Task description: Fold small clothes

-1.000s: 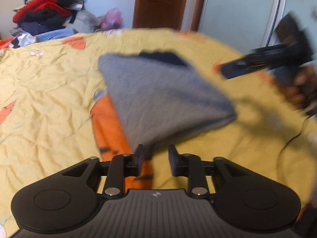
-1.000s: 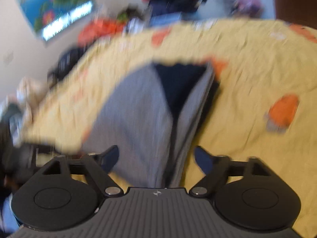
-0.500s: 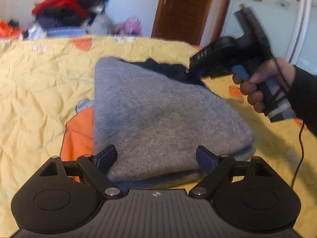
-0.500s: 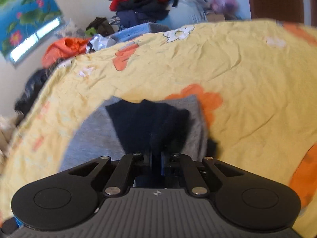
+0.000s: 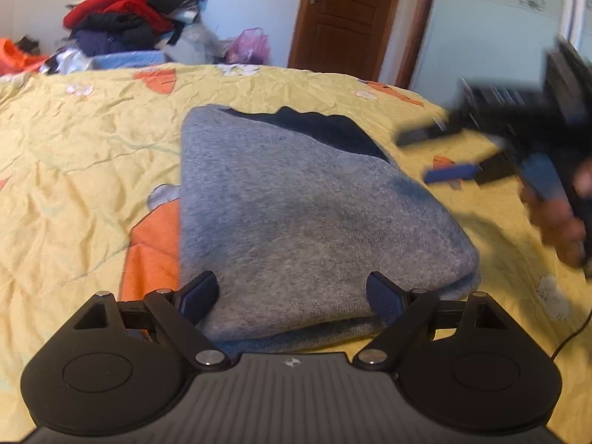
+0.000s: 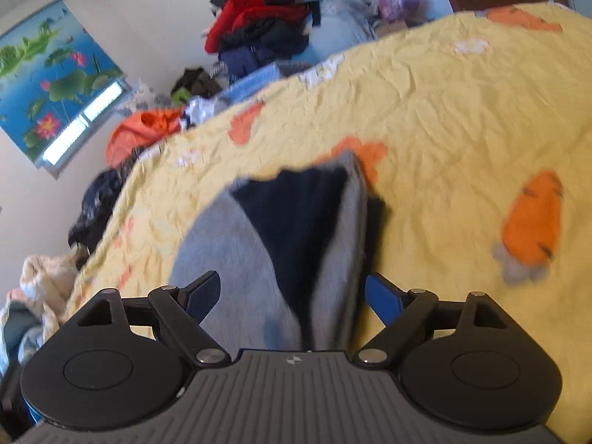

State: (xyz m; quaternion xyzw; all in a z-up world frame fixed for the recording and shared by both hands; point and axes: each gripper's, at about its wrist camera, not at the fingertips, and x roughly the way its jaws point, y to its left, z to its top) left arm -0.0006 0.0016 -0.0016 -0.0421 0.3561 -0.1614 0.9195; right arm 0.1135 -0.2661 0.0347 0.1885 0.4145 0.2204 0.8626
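Observation:
A folded grey knit garment (image 5: 296, 214) with a dark navy part (image 5: 325, 125) at its far end lies on the yellow bed cover (image 5: 81, 155). My left gripper (image 5: 292, 298) is open, its fingers either side of the garment's near edge. My right gripper (image 6: 292, 296) is open over the garment (image 6: 229, 251), whose navy part (image 6: 296, 214) shows in the right wrist view. The right gripper also shows blurred at the right of the left wrist view (image 5: 444, 155), beside the garment.
The bed cover has orange carrot prints (image 6: 532, 218). A pile of clothes (image 5: 129, 18) stands beyond the bed's far edge, with a pink bag (image 5: 248, 44) and a brown door (image 5: 351, 18). More clothes (image 6: 48, 277) lie off the bed's side.
My right gripper has opened, let go of the navy part and pulled back to the right. My left gripper stays open at the garment's near edge.

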